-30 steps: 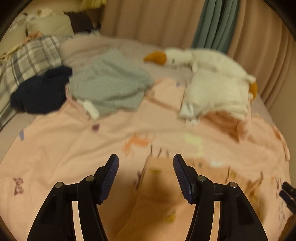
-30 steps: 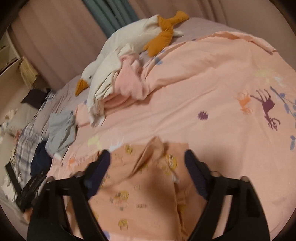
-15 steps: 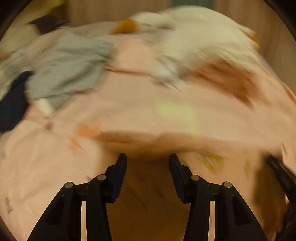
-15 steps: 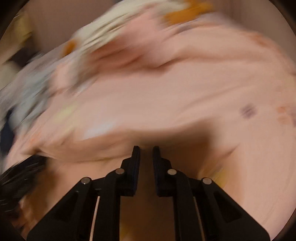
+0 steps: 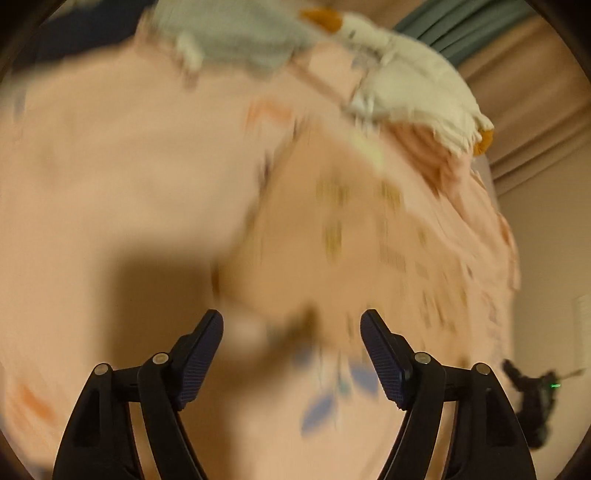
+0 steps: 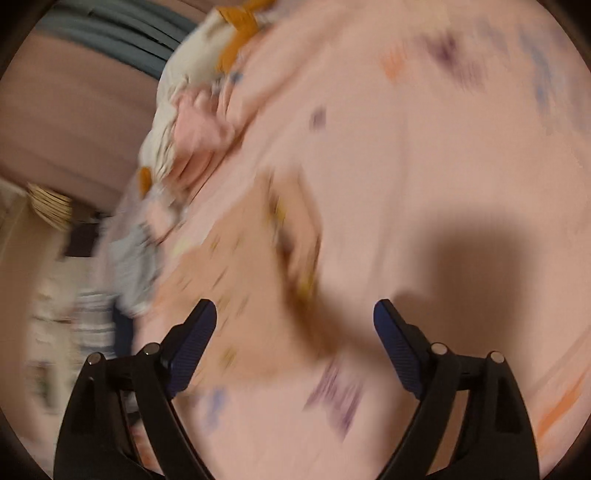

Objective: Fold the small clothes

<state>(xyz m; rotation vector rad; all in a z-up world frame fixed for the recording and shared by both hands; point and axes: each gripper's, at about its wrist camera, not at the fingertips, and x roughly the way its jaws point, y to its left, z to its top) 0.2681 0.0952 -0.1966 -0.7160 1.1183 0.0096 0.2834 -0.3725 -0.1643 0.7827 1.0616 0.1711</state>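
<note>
Bed count, taken from the pink printed bedspread [image 5: 110,166]:
- 1 peach printed garment [image 5: 351,240], lying on its middle.
- 1 white goose plush [image 5: 406,85], at its far edge.
- 1 grey garment [image 5: 236,33], far side, beside the goose.
- 1 dark navy item [image 5: 74,33], far corner, blurred.
- 2 grippers: left gripper [image 5: 291,354], right gripper [image 6: 294,343], both spread wide above the bedspread.

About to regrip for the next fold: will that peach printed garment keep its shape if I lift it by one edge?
Probably not. The peach printed garment lies rumpled with a raised fold, which suggests thin, floppy cloth that would drape. It looks light, so it may slide or bunch on the pink bedspread if pushed. Both the left hand-held gripper and the right hand-held gripper are open.
</note>
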